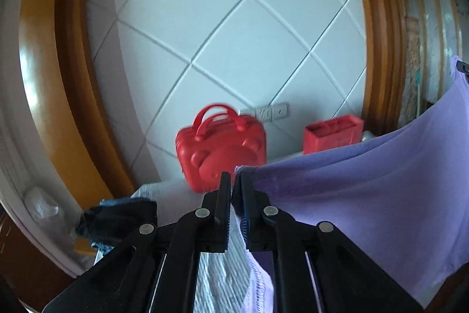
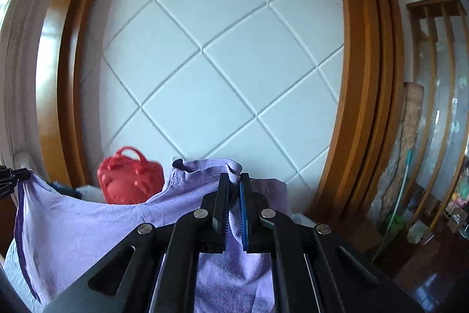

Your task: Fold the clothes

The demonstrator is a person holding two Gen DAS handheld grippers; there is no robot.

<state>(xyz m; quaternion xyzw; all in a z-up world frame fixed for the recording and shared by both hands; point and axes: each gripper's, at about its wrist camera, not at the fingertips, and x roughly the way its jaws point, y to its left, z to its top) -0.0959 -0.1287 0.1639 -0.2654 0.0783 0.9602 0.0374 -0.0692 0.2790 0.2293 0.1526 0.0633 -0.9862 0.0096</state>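
Both wrist views face the quilted white wall (image 1: 228, 28) closely, sharing the red bag (image 2: 130, 181) (blurred).

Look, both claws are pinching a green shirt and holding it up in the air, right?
Not quite: the shirt is purple, not green, as the right wrist view shows. Both the left claw and right claw are pinching it and holding it up.
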